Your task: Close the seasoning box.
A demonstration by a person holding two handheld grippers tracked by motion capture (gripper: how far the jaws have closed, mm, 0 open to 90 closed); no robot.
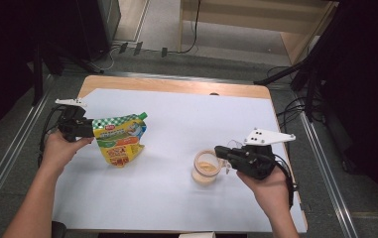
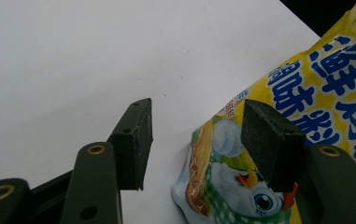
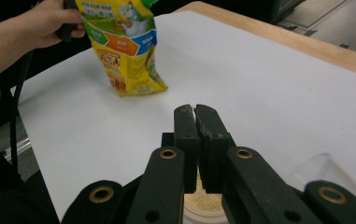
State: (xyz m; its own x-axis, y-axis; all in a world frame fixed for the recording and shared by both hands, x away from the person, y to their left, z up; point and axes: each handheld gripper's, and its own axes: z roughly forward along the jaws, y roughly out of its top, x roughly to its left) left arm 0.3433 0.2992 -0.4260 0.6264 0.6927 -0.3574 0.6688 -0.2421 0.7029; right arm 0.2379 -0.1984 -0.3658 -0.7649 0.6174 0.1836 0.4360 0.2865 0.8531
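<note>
Left gripper clamps the pouch, tilted at ten o'clock from the cup under the clenched, empty right gripper.

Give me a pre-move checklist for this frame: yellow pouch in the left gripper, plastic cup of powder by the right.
1. Yellow seasoning pouch upright, bottom edge on the white table cover: ok.
2. Green spout cap on the pouch: ok.
3. Left gripper firm on the pouch: cannot tell; the pouch sits by one pad, and a gap shows at the other.
4. Right gripper jaws shut, nothing between them: ok.
5. Plastic cup upright, tan powder inside: ok.
6. Bare cover between pouch and cup: ok.
</note>
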